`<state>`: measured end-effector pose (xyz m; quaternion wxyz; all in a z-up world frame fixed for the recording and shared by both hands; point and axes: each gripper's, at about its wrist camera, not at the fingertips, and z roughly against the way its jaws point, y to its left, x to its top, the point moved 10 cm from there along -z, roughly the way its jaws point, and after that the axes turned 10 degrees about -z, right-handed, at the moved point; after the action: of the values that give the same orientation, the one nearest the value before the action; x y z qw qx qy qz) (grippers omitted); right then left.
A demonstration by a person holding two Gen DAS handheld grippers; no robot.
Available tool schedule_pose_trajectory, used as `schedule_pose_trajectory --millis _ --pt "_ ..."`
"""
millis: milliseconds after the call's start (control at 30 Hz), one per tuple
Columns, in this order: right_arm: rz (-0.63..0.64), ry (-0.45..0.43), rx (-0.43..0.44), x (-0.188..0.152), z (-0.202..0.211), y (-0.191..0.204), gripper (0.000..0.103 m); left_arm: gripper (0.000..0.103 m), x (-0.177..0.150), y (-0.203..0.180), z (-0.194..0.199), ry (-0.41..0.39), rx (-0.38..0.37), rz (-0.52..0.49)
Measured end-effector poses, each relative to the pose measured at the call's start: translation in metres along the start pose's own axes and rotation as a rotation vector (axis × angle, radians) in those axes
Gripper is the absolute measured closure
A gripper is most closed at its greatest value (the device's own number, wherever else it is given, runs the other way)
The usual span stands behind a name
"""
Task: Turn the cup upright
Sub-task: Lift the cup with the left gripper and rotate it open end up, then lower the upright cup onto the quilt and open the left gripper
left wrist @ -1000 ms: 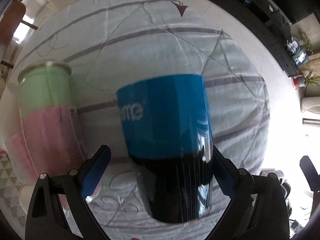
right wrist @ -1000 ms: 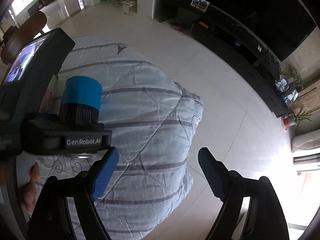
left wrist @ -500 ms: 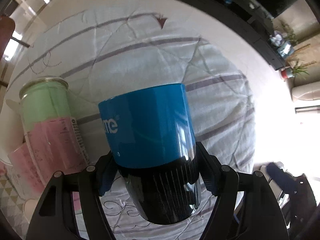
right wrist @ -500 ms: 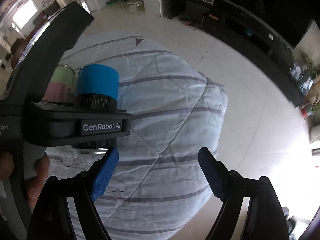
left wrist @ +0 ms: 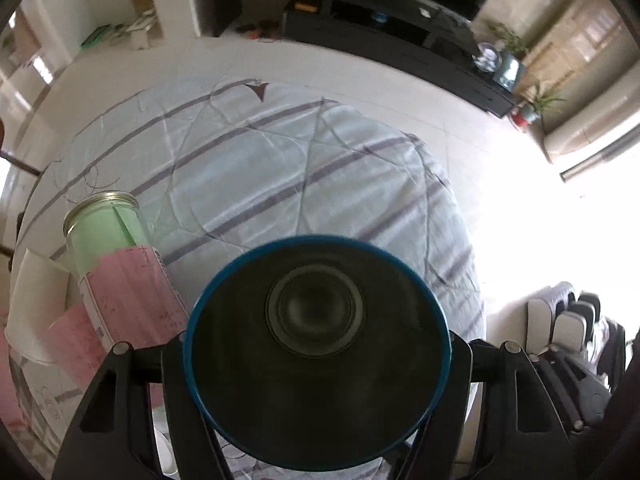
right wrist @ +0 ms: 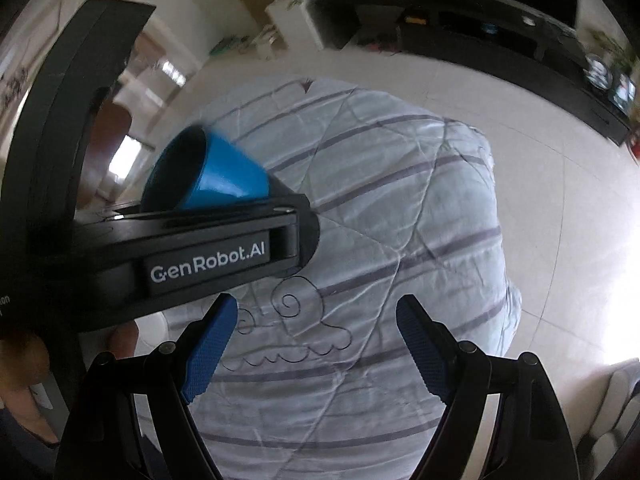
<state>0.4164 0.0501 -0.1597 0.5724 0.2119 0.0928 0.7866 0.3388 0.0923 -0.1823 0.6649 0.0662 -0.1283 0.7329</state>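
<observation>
My left gripper [left wrist: 316, 344] is shut on a blue cup [left wrist: 318, 354] with a dark inside. It holds the cup off the quilt with the open mouth facing the left wrist camera. In the right wrist view the same cup [right wrist: 224, 172] shows tilted, mouth up and to the left, clamped in the black left gripper body [right wrist: 208, 260]. My right gripper [right wrist: 316, 344] is open and empty, low over the quilt, to the right of the left gripper.
A pale striped quilt [left wrist: 300, 168] covers the round table. A glass jar with green and pink paper [left wrist: 116, 256] stands at the left, next to a white cup [left wrist: 32, 304]. Tiled floor and a dark TV cabinet [left wrist: 400, 32] lie beyond the table.
The left gripper closed on the upside-down blue cup, lifted it and turned it, so its mouth now faces the left camera. The right gripper stayed open.
</observation>
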Motion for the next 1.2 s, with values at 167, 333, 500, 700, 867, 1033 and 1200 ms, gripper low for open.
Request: schedule_pose_trajectory --millis 167,333,500,700,867,1033,1200 --pt "-0.071 -0.067 -0.024 -0.015 -0.006 -0.001 0.02 0.034 -0.016 -0.009 -0.001 -0.01 -0.017 -0.094" --pt "-0.152 -0.104 -0.055 -0.028 -0.018 -0.01 0.02 0.034 -0.026 -0.01 -0.011 0.0 -0.027 -0.174" --pt "-0.19 -0.119 -0.081 -0.03 -0.02 -0.01 0.02 0.034 -0.02 -0.009 -0.011 -0.003 -0.032 -0.201" --pt "-0.185 -0.108 -0.11 -0.023 -0.023 -0.006 0.02 0.031 -0.016 -0.005 -0.013 0.009 -0.039 -0.189" --pt "-0.165 -0.097 -0.117 -0.021 -0.029 -0.003 0.02 0.026 -0.019 0.002 -0.015 0.026 -0.052 -0.158" --pt "-0.15 -0.089 -0.126 -0.02 -0.031 -0.001 0.02 0.02 -0.025 0.009 -0.011 0.039 -0.06 -0.147" --pt "-0.149 -0.088 -0.132 -0.023 -0.028 -0.001 0.02 0.016 -0.03 0.011 -0.002 0.035 -0.058 -0.158"
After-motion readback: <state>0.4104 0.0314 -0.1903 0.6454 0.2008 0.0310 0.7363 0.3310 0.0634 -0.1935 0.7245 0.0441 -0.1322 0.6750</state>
